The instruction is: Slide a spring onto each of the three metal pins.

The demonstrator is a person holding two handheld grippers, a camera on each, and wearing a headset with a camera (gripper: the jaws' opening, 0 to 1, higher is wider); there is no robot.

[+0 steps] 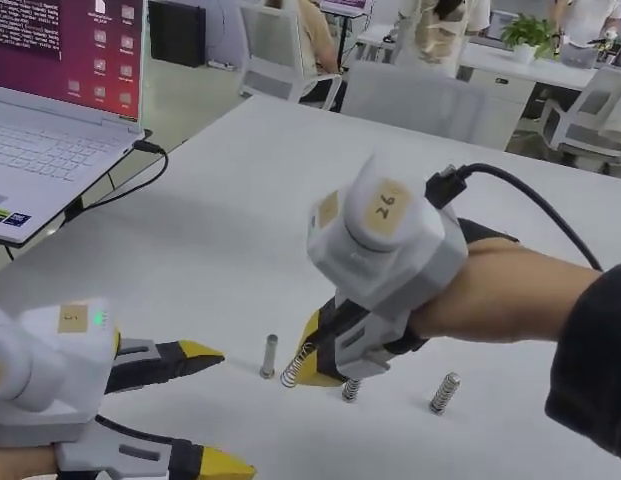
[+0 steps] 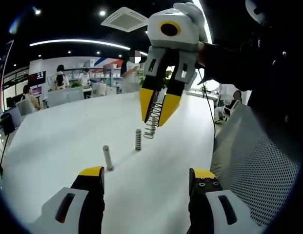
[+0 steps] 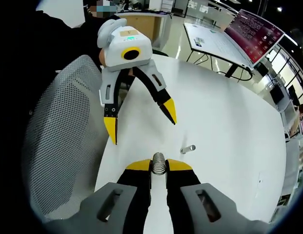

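My right gripper point(image 1: 308, 366) hovers low over the white table point(image 1: 230, 220), shut on a steel spring point(image 1: 294, 366) that hangs tilted between its yellow tips. Just left of that spring stands a bare metal pin point(image 1: 269, 356). Two more springs point(image 1: 350, 390) point(image 1: 444, 392) stand upright to the right, apparently on pins. In the left gripper view the held spring point(image 2: 152, 120) hangs above a spring-covered pin point(image 2: 138, 139) and the bare pin point(image 2: 107, 157). My left gripper point(image 1: 222, 408) waits open at the lower left, holding nothing. In the right gripper view the spring point(image 3: 159, 163) sits between the shut jaws.
An open laptop point(image 1: 50, 120) sits at the table's far left, with a black cable point(image 1: 130, 185) trailing from it. A grey mesh chair point(image 2: 253, 156) stands beside the table. Office chairs point(image 1: 430, 100) and people are beyond the far edge.
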